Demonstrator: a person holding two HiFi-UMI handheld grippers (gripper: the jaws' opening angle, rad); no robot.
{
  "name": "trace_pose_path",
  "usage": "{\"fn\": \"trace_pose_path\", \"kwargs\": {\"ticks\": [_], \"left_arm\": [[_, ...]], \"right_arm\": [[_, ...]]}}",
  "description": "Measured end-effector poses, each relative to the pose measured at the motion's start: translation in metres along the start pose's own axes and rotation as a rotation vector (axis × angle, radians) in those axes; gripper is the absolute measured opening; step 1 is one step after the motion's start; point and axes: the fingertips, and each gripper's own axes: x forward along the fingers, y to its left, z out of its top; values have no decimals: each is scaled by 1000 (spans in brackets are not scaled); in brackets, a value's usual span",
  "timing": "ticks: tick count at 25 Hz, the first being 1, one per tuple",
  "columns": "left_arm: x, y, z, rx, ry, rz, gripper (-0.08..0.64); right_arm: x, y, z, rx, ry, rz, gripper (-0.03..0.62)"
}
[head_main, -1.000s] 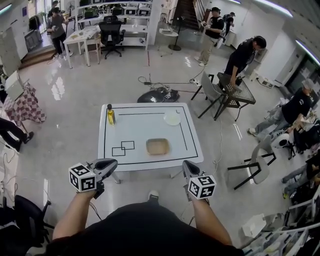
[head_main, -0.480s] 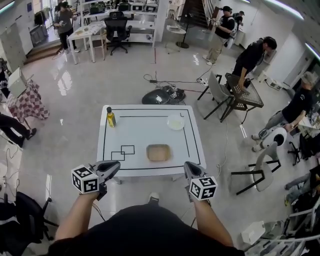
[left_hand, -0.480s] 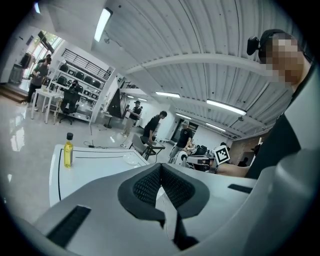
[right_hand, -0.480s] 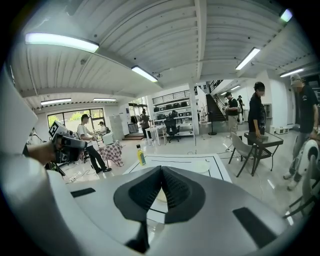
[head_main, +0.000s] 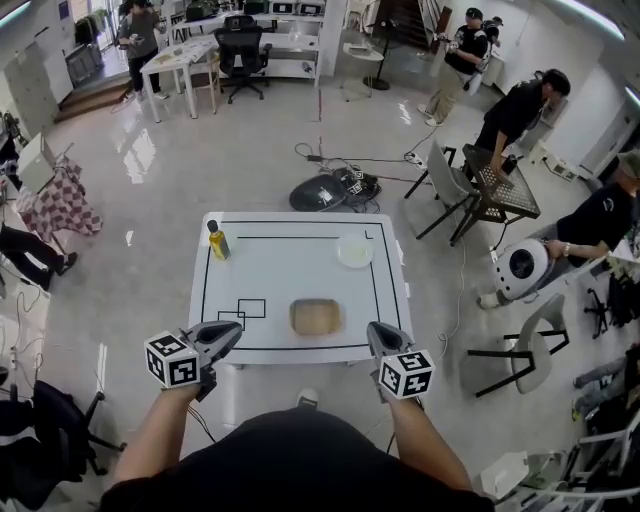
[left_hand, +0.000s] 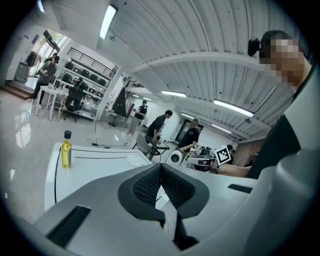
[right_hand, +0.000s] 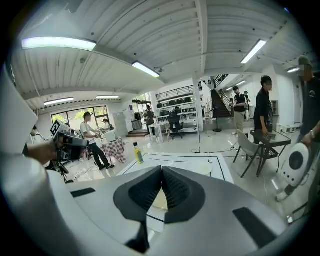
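Left gripper (head_main: 232, 331) and right gripper (head_main: 377, 332), both closed empty, are hovering off the desk's (head_main: 300, 262) 6 o'clock edge, nearest the tray (head_main: 316, 317).

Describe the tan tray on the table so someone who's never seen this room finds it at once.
Find the white table outlined in black. Near its front edge, right of two small drawn squares, lies the tan tray. It alone is rectangular and tan; the white plate and yellow bottle sit at the far corners.

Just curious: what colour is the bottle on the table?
The bottle is yellow, black-capped; best in left gripper view.
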Motion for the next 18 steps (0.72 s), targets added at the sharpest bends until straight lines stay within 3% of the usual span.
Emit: {"fn": "trace_pose_path", "kwargs": {"ticks": [18], "left_arm": [[85, -5, 43, 6, -52, 73, 21]], "right_arm": [[46, -84, 30, -34, 27, 104, 17]]}}
